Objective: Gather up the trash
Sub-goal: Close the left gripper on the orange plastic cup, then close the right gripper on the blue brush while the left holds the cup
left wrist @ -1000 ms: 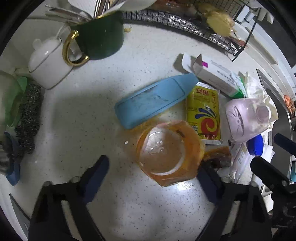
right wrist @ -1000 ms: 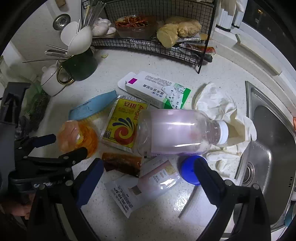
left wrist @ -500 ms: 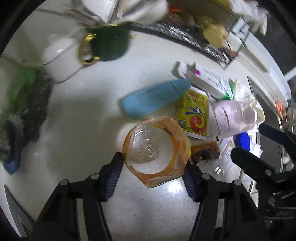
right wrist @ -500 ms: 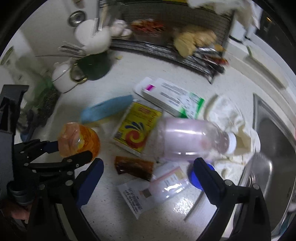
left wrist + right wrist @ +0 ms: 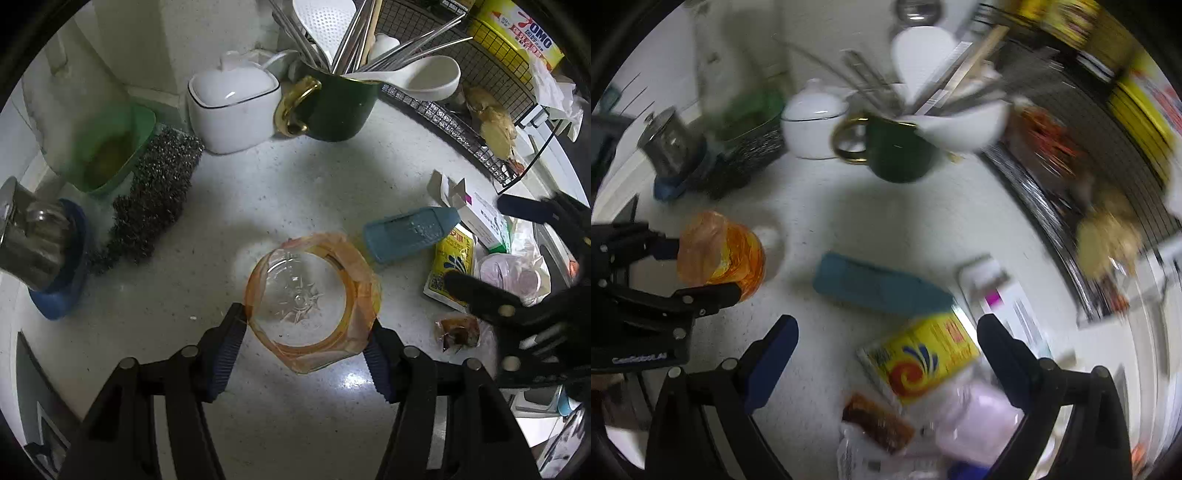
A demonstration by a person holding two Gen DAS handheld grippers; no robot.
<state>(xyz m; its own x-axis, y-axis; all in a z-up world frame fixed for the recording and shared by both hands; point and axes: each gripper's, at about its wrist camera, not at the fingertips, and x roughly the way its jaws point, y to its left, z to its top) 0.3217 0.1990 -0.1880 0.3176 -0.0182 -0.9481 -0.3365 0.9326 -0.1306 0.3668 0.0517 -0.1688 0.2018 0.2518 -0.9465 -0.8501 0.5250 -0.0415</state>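
My left fingers grip the clear orange-wrapped plastic cup; my open right fingers straddle the yellow sachet, long axis eight-to-two o'clock.

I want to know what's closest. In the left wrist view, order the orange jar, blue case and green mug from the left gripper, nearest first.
From the left gripper:
1. Orange jar, between its fingers.
2. Blue case, up and right on the counter.
3. Green mug, far back, holding utensils.
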